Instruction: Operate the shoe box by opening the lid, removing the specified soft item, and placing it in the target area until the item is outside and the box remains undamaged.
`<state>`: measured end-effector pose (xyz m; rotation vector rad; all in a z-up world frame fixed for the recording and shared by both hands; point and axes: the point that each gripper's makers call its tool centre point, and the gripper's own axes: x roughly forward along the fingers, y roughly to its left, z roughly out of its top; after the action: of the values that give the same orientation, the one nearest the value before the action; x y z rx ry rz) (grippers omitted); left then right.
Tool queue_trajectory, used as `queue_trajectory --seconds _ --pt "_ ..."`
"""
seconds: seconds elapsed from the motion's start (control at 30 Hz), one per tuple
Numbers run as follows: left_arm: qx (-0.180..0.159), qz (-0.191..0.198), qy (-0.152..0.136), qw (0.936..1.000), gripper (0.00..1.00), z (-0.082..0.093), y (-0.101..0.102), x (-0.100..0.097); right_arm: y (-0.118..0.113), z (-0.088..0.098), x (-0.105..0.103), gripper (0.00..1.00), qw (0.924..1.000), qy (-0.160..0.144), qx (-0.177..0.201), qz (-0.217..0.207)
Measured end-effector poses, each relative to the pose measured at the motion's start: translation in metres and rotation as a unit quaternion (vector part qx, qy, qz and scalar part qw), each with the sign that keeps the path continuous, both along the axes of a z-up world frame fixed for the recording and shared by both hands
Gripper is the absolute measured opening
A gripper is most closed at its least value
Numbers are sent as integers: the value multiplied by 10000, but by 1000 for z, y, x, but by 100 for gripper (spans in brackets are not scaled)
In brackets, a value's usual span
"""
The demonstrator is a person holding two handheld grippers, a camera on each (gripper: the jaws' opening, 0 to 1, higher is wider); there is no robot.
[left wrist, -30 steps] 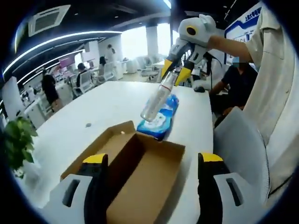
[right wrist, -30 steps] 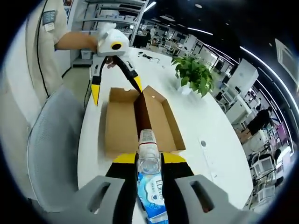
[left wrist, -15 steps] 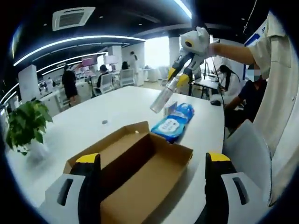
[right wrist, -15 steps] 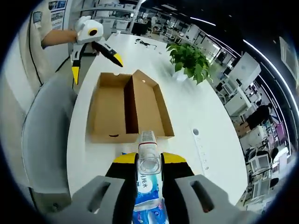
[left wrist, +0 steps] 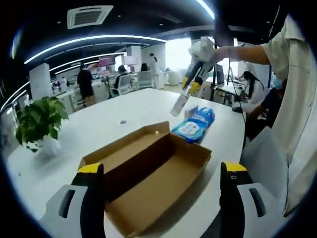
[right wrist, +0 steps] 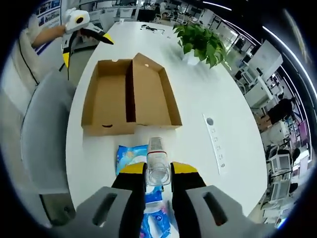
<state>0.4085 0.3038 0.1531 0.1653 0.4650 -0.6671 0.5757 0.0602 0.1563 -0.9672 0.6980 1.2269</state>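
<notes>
White table (right wrist: 198, 99), right tool (right wrist: 158, 171) raised (gripping bottle (right wrist: 157, 163))

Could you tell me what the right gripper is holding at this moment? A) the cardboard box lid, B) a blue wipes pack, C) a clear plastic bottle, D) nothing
C: the right gripper is closed on a clear plastic bottle, held above the blue wipes pack on the table.

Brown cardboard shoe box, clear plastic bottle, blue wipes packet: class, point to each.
Brown cardboard shoe box (right wrist: 148, 96), right gripper view, inside floor.
Clear plastic bottle (left wrist: 178, 105), left gripper view, body.
Blue wipes packet (left wrist: 194, 126), left gripper view, top face.
</notes>
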Motion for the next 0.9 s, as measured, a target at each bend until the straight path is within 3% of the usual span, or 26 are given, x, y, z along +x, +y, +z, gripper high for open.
queue_trajectory --seconds 0.4,0.9 --pt "47 189 19 9998 100 -2 14 -6 -6 -33 15 16 9970 247 -730 101" --pt "59 405 53 9991 100 -5 28 -14 -18 -61 43 16 9887 309 -1453 210"
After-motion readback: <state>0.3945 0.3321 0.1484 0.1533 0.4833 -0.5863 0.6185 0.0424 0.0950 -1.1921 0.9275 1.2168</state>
